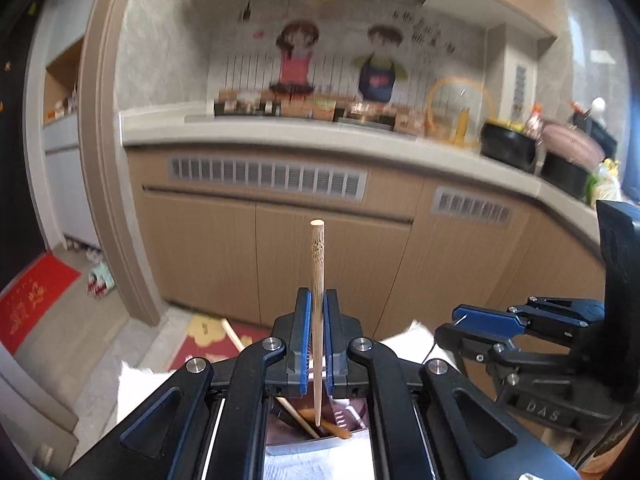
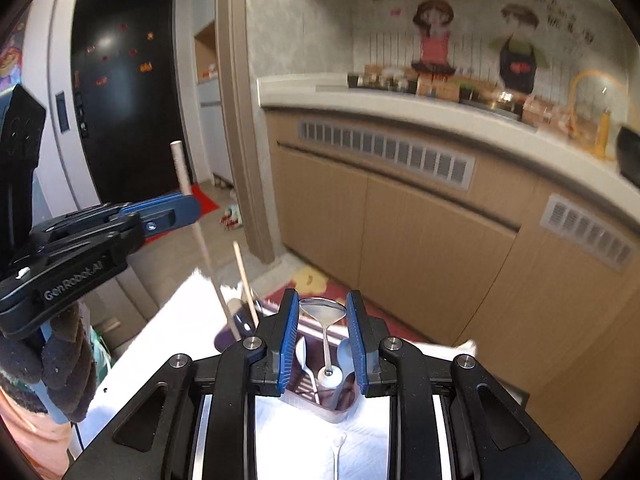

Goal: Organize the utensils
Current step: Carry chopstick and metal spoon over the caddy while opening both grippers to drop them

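The left gripper [image 1: 316,336] clamps a pale wooden chopstick [image 1: 317,280] upright above the dark purple utensil caddy [image 2: 340,400] on the white-clothed table [image 2: 180,332]. The right gripper [image 2: 323,334] pinches a slim metal spoon [image 2: 323,310], bowl forward, over the caddy's spoon compartment.

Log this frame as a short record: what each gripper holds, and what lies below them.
left gripper: shut on a wooden chopstick, held upright
right gripper: shut on a metal spoon, bowl pointing up
below: utensil holder with spoons inside, on a white cloth
loose on cloth: one white spoon
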Tool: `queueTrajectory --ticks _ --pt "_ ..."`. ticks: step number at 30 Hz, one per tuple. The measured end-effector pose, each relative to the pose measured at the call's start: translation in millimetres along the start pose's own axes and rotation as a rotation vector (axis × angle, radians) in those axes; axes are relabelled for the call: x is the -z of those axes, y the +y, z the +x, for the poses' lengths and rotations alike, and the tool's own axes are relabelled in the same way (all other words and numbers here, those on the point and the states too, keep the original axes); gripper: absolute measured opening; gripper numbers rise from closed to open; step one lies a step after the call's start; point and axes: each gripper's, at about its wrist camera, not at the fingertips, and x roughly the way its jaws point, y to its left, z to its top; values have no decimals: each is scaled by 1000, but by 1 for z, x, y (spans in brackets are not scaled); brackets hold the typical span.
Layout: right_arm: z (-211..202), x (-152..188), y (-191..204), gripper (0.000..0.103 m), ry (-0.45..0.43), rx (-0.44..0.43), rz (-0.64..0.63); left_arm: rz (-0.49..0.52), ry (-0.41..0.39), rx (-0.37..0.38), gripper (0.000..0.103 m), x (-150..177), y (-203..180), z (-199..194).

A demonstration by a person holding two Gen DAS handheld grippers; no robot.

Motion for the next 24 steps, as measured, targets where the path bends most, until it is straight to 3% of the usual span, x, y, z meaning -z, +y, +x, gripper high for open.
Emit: queueTrajectory --ticks 11,19,24 --pt "115 48 -10 25 226 -44 45 -50 196 -19 5 60 26 100" --pt "137 70 -2 25 265 -48 -2 -21 216 -65 6 76 22 112" --pt "127 71 3 26 236 -44 -17 -12 202 -77 8 70 22 102"
